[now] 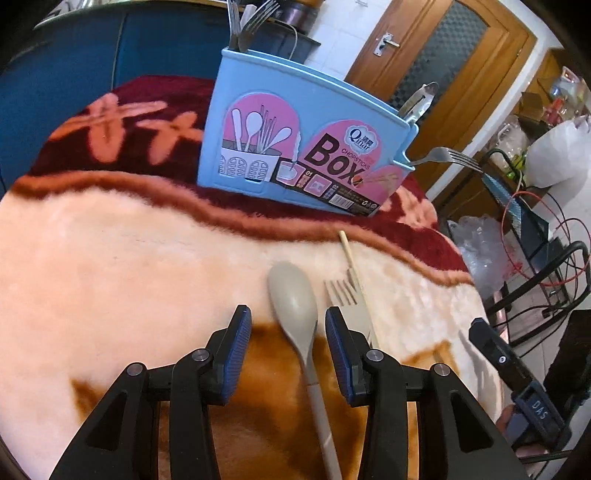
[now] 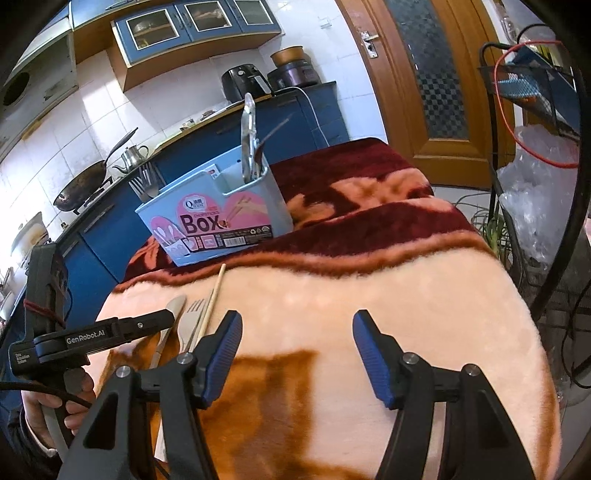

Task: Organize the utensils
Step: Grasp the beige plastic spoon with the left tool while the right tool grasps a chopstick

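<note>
A beige spoon lies on the plush blanket, its handle running back between the fingers of my open left gripper. Beside it lie a beige fork and a wooden chopstick. The blue utensil box stands further back with metal forks and tongs in it; one fork sticks out sideways. In the right wrist view the spoon, fork and chopstick lie to the left of my open, empty right gripper. The box stands behind.
The blanket covers the table and drops off at the right edge. A wire rack with red cable and plastic bags stands right. Blue kitchen counters with a wok lie behind. A wooden door is at the back.
</note>
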The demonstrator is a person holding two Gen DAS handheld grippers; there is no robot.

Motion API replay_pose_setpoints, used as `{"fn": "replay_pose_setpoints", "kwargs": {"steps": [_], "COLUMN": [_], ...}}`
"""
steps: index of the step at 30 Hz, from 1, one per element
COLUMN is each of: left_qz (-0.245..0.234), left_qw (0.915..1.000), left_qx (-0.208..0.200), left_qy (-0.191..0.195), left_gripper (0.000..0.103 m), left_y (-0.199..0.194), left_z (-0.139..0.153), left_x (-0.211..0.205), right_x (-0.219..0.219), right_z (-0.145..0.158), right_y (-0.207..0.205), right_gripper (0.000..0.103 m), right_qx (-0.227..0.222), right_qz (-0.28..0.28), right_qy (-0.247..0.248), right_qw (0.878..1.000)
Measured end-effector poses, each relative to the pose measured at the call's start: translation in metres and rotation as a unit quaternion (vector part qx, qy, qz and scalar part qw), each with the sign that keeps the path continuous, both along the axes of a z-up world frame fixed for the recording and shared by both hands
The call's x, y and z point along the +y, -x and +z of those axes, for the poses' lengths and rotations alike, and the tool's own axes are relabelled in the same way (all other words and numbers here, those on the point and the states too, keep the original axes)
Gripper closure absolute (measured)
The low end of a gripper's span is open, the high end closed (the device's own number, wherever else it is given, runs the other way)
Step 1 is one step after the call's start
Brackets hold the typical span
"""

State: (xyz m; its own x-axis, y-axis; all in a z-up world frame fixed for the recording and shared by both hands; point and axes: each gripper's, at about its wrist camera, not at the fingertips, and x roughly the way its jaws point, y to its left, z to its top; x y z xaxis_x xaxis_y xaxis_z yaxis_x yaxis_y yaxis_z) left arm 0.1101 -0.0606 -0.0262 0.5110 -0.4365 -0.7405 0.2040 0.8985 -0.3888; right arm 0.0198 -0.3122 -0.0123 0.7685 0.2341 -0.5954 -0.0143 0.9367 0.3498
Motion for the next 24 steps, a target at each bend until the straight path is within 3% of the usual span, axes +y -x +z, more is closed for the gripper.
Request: {"fn": "replay_pose_setpoints", "kwargs": {"steps": [2, 4, 8, 10, 15, 24], "left_qz": [-0.007, -0.018, -0.041, -0.043, -0.048, -0.023], "left_qw": [1.0, 0.9997, 0.9988, 0.9976, 0.9953, 0.9944], "left_qx": [0.003, -0.005, -0.006, -0.016, -0.036, -0.094], "left_qy": [0.004, -0.016, -0.025, -0.052, -0.076, -0.043], "left_gripper": [0.063, 0.063, 0.078, 0.085, 0.094, 0.098], "left_y": [-0.001, 0.001, 0.005, 0.008, 0.012, 0.028], "left_z": [0.0, 0.001, 0.0, 0.0, 0.0, 0.023], "left_x": [-0.002, -0.008, -0.016, -0.021, -0.023, 0.0], "right_x": [-0.001, 0.0, 0.002, 0.004, 0.009, 0.033], "right_z": [-0.002, -0.004, -0.006, -0.005, -0.004, 0.004], "right_y": [0.0, -0.001, 0.0, 0.0, 0.001, -0.004], "right_gripper": [0.038, 0.038, 0.038, 0.038, 0.038, 0.038], "right_qx": [0.003, 0.005, 0.009, 0.009, 0.013, 0.027], "right_qz": [-0.001, -0.001, 0.002, 0.003, 0.009, 0.037], "right_qy": [-0.002, -0.004, -0.004, -0.002, 0.001, 0.02], "right_qw": [1.0, 1.0, 1.0, 1.0, 1.0, 0.999]}}
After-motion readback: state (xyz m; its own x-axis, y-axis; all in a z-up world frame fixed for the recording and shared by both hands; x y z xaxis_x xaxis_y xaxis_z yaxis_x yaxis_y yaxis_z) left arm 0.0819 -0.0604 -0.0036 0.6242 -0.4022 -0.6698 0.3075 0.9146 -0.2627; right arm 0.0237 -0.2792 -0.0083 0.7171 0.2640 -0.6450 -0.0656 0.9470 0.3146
